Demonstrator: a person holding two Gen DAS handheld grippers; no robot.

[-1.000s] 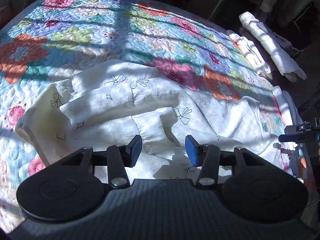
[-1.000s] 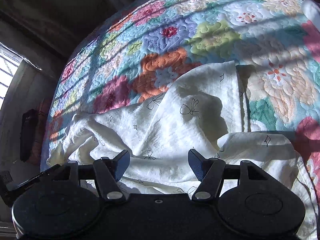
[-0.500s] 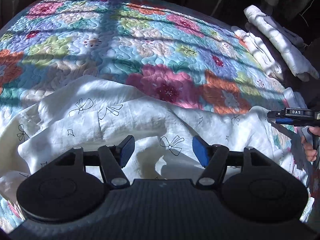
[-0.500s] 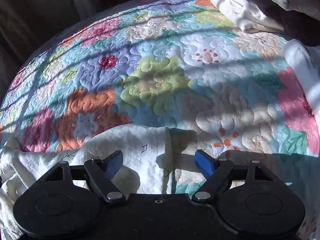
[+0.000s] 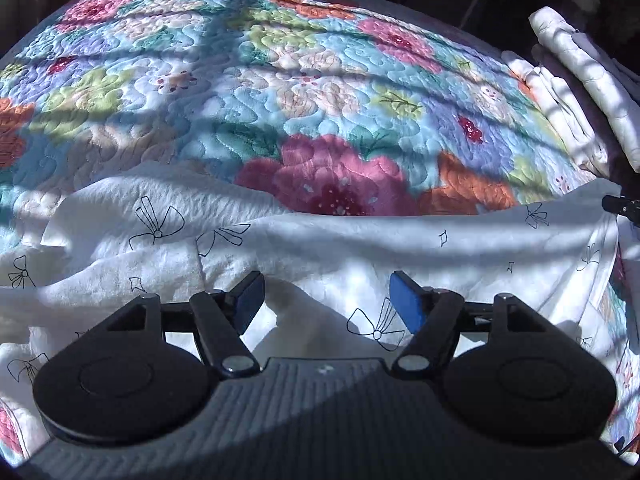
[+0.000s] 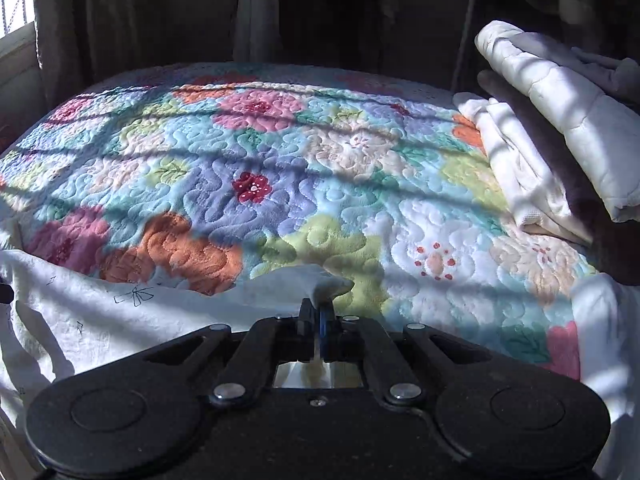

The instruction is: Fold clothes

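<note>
A white garment with black bow prints (image 5: 320,248) lies rumpled across the near part of a flowered quilt (image 5: 280,92). My left gripper (image 5: 326,300) is open just above the garment, its blue pads apart, holding nothing. My right gripper (image 6: 318,312) is shut on a corner of the garment (image 6: 328,284), which sticks up between the pads; the rest of the cloth (image 6: 100,312) trails to the left. The right gripper's tip (image 5: 622,206) shows at the far right edge of the left wrist view, at the garment's raised edge.
Folded white clothes and a rolled white quilt (image 6: 552,120) are stacked at the bed's right side, also seen in the left wrist view (image 5: 580,88). Dark curtains (image 6: 260,12) hang behind the bed. The quilt's far part (image 6: 260,140) holds nothing.
My right gripper has closed on the garment's corner and lifted it. My left gripper opened wider and moved forward over the cloth. The garment's far edge is now pulled into a straighter line.
</note>
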